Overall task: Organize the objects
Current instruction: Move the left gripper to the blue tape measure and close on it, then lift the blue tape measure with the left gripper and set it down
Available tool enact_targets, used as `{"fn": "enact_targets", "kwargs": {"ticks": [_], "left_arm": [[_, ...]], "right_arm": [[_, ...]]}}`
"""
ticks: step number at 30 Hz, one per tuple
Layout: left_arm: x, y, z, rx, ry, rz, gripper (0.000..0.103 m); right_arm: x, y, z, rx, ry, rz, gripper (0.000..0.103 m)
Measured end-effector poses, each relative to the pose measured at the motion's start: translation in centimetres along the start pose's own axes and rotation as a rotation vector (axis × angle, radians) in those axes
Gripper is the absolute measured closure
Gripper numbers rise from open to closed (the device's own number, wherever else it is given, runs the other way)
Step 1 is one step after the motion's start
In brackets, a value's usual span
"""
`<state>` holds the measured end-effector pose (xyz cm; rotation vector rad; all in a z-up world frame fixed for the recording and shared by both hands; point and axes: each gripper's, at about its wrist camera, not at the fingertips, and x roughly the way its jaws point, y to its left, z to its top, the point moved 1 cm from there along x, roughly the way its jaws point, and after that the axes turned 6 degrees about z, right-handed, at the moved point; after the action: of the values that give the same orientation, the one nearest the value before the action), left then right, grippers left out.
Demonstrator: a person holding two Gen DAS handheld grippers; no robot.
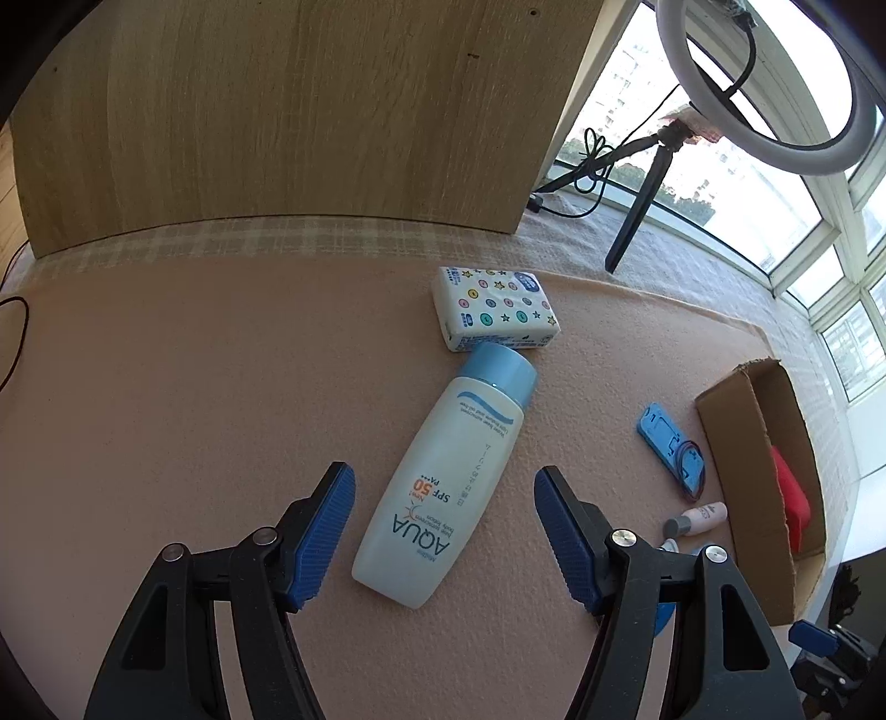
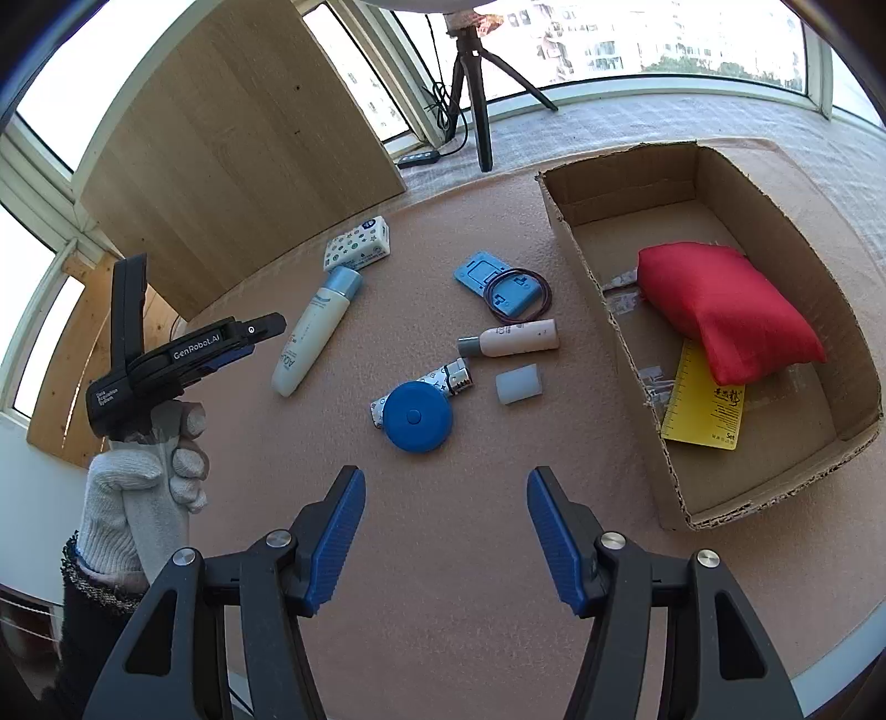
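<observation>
Only right wrist's view shows cardboard box [image 2: 686, 498] holding red cushion [image 2: 725, 310].

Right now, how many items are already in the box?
2. A red pouch lies in the cardboard box, and a yellow card sits partly under the pouch. Something more could be hidden beneath the pouch.

Bright daylight from windows [image 2: 664, 39]; sharp; fisheye-bent edges.

A wooden board [image 1: 288, 122] leans by the windows [image 1: 692, 144], beside a ring light [image 1: 775, 144] on its tripod [image 2: 473, 94].
</observation>
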<state>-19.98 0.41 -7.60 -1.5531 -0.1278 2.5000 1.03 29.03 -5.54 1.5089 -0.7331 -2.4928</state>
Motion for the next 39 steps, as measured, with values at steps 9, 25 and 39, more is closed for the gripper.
{"fn": "enact_targets", "kwargs": {"ticks": [9, 25, 39], "left_arm": [[1.9, -6.0, -1.0, 0.136, 0.022, -0.067, 0.032], [4.6, -16.8, -5.1, 0.365, 0.156, -0.132, 0.040], [3.3, -17.3, -8.7, 0.411, 0.121, -0.106, 0.076]], "right_arm": [[-0.6, -2.2, -0.2, 0.054, -0.009, -0.026, 0.046], [-0.8, -4.1, -0.2, 0.091, -0.007, -0.031, 0.046], [-1.1, -4.7, -1.1, 0.098, 0.002, -0.034, 0.046]]}}
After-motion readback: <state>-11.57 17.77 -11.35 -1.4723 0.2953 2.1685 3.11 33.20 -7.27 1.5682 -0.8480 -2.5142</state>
